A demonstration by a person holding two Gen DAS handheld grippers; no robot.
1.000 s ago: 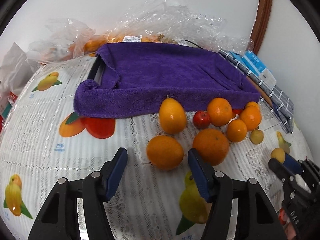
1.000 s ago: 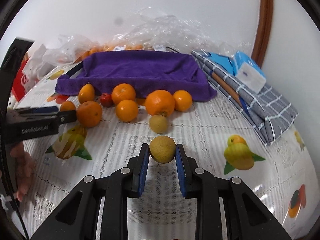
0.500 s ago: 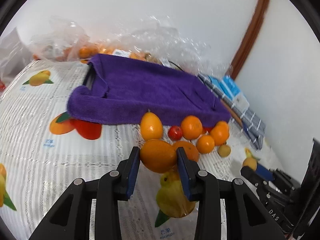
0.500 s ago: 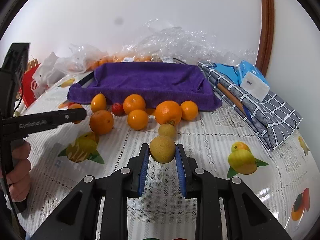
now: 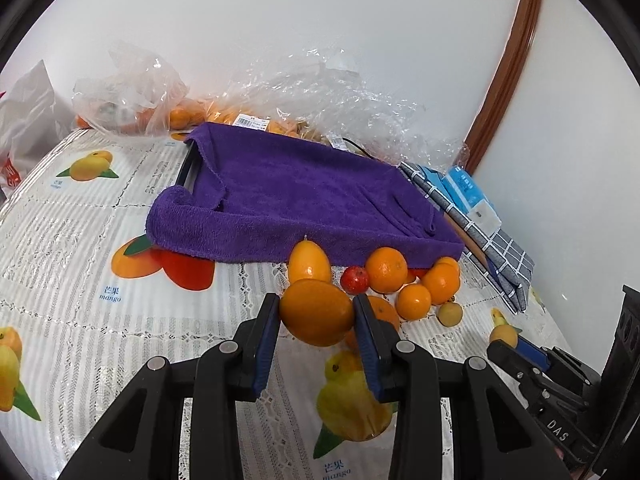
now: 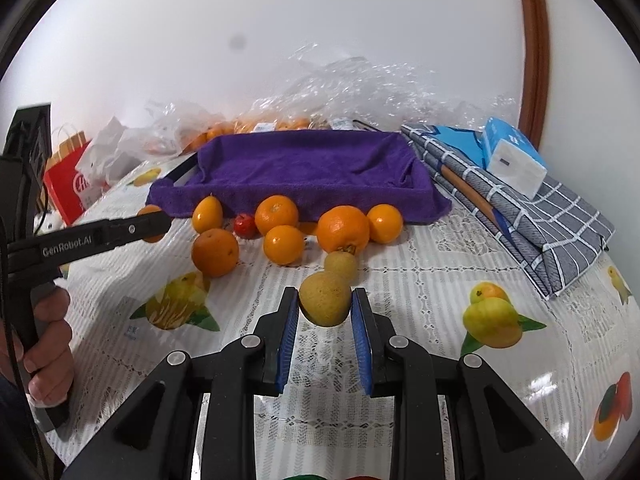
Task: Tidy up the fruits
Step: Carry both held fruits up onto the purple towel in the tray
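My left gripper is shut on an orange, lifted a little above the table. My right gripper is shut on a small yellow-brown fruit, also held off the tablecloth. Behind both lies a tray lined with a purple towel, with nothing in it. Along its front edge sits a cluster of loose fruit: an oval yellow-orange fruit, a small red fruit, several oranges and another small yellow-brown fruit. In the right wrist view the left gripper shows from the side, held by a hand.
Clear plastic bags with more oranges stand against the wall behind the tray. A folded checked cloth with a blue tissue pack lies to the right. A red paper bag stands at the far left. The tablecloth is printed with fruit.
My left gripper closed on an orange that lay on the table and lifted it. The right gripper kept its fruit and tilted up slightly.
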